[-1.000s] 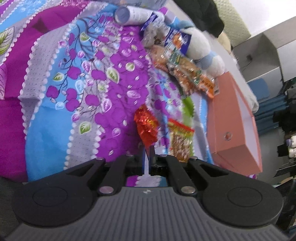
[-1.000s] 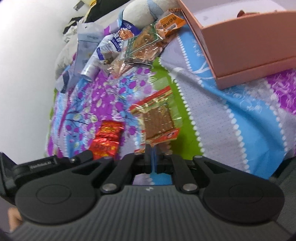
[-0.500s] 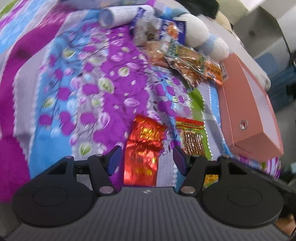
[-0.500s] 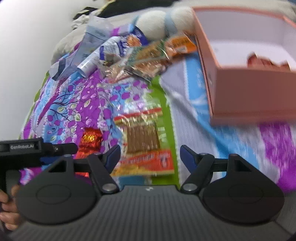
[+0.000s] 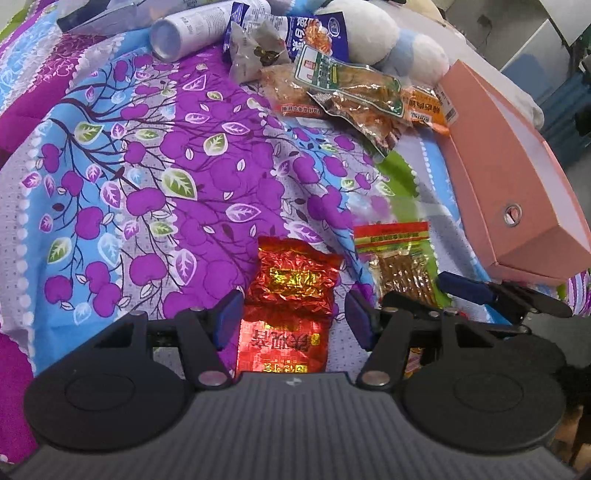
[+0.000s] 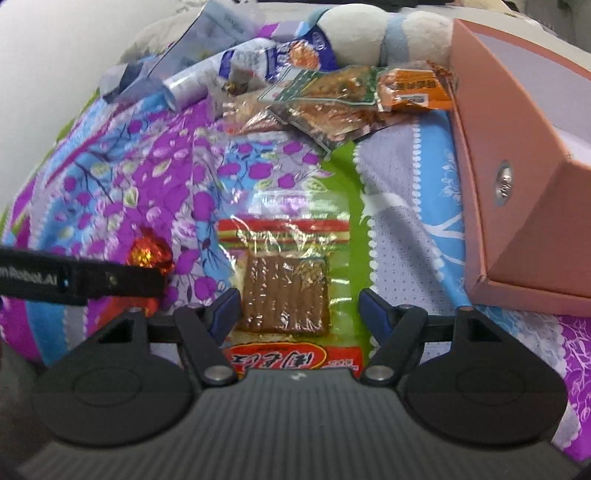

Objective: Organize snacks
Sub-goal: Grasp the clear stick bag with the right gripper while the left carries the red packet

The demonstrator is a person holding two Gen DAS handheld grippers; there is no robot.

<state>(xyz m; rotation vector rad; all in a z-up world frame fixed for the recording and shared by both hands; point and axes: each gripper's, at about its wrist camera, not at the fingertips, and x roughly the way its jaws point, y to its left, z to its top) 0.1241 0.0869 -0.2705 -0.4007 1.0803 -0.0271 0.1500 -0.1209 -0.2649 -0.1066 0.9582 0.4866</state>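
Observation:
A crinkled red foil snack pack [image 5: 288, 306] lies on the flowered bedspread, and my left gripper [image 5: 291, 314] stands open over it, one blue pad on each side, not pressing. Just right of it lies a clear pack of brown strips with a red label [image 5: 400, 266]. In the right wrist view that same strip pack [image 6: 284, 291] sits between the open pads of my right gripper [image 6: 297, 310]. The left gripper's finger [image 6: 81, 278] crosses the right wrist view at the left, over the red foil pack [image 6: 149, 254]. The right gripper's fingers [image 5: 465, 288] show at the right of the left wrist view.
An open pink cardboard box [image 5: 517, 192] with a metal eyelet stands at the right [image 6: 517, 155]. At the far end lies a heap of snack packs [image 5: 347, 92], a white tube [image 5: 192, 31] and a white and blue plush toy [image 5: 399, 48]. The bedspread [image 5: 147, 166] stretches left.
Both grippers were shut a second ago and now stand open. Each has rolled level and come down closer over its pack, so the red foil pack and the strip pack lie between the pads.

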